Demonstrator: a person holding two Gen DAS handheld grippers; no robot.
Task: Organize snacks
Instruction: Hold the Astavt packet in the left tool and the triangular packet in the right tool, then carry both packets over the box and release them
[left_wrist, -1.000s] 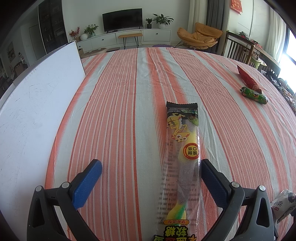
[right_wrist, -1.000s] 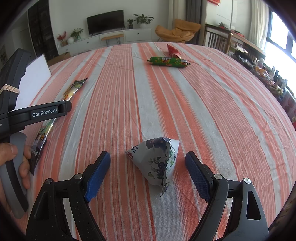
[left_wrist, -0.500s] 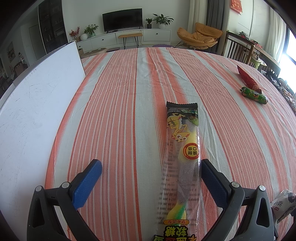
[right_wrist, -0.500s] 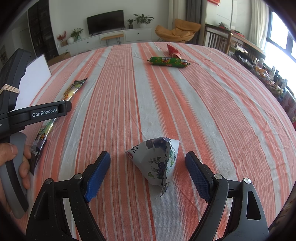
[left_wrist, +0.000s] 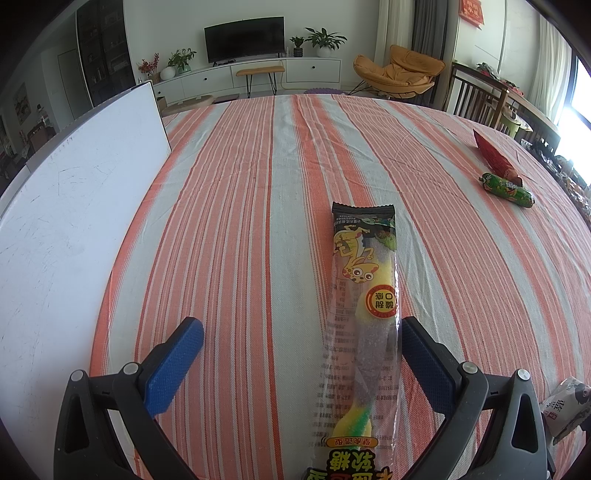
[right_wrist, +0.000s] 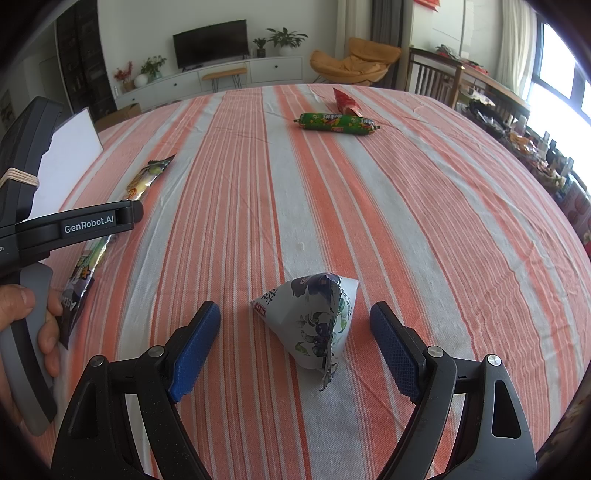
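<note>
Down at six o'clock in the left wrist view, our left tool (left_wrist: 303, 354) sits wide apart, and the long gummy candy packet (left_wrist: 364, 317) lies lengthwise on the striped desk (left_wrist: 229, 221), its clear middle just beside the right-hand pad (left_wrist: 424, 365) and well apart from the other. That off-centre line-up looks deliberate enough: straddling the thin packet across its narrow width should give the easiest pinch. Over at nine o'clock stands the white board (left_wrist: 66, 229), perhaps where the snacks are meant to go, though we can't be sure.

Now the right wrist view: our right tool (right_wrist: 295, 343) is spread wide too, holding nothing, with the pyramid-shaped pouch (right_wrist: 314, 325) sitting between the blue pads, touching neither. Its crimped seam rises up the middle, so we judge a squeeze across the flat sides is the plan. Up at twelve o'clock, the green sausage stick (right_wrist: 338, 123) and red snack bag (right_wrist: 345, 101) lie close together, well apart from us. At nine o'clock our left hand (right_wrist: 26, 325) grips its handle. Nothing sorted yet, we reckon; both grasps come first.
</note>
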